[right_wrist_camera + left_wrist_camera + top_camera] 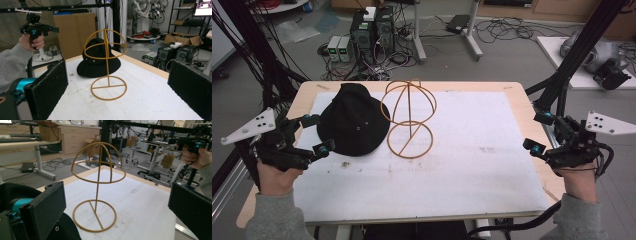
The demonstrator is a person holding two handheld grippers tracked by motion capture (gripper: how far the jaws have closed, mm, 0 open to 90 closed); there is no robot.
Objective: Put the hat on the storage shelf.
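Hat (354, 122) by stand (409, 120), left edge | both grippers (314, 134) (539, 132) released, apart

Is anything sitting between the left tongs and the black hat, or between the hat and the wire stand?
Nothing visible. The left tongs hang open at the near-left edge of the black hat, with bare white mat around them. The wire stand stands upright right beside the hat, with no other object between them.

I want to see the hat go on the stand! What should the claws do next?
Probably bring the left claw in to grip the hat by its brim. Its jaws stand open right beside the brim, the hat lies flat on the table, and the stand is bare.
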